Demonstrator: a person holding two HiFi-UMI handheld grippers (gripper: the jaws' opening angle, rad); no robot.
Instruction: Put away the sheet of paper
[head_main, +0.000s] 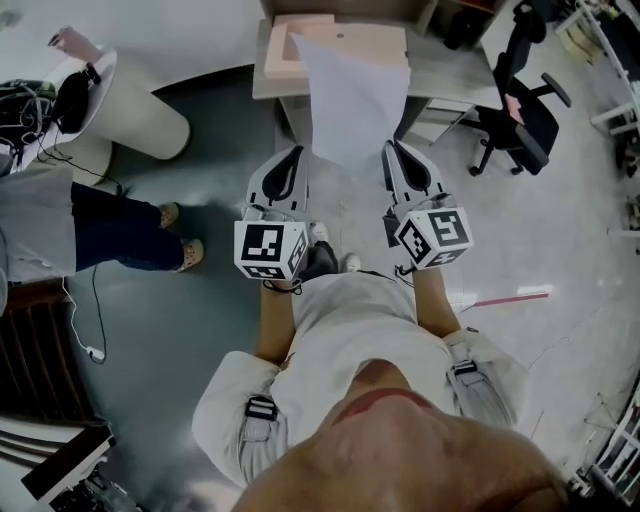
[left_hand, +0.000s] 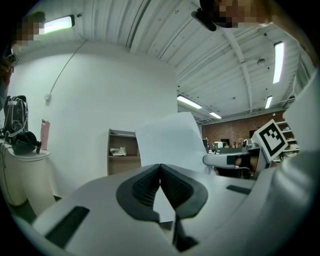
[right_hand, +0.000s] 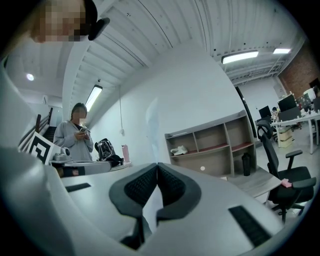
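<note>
I hold a white sheet of paper (head_main: 350, 95) up in the air between both grippers, in front of a wooden shelf unit (head_main: 345, 45). In the head view my left gripper (head_main: 297, 152) is shut on the sheet's lower left edge and my right gripper (head_main: 388, 148) is shut on its lower right edge. In the left gripper view the jaws (left_hand: 160, 168) meet on the paper (left_hand: 170, 142), which rises broad above them. In the right gripper view the jaws (right_hand: 157, 167) are pressed together on the paper (right_hand: 153, 130), seen almost edge-on.
A black office chair (head_main: 520, 110) stands at the right beside the shelf unit. At the left a person (head_main: 100, 230) stands by a round white table (head_main: 130, 110) with bags on it. Grey floor lies below me.
</note>
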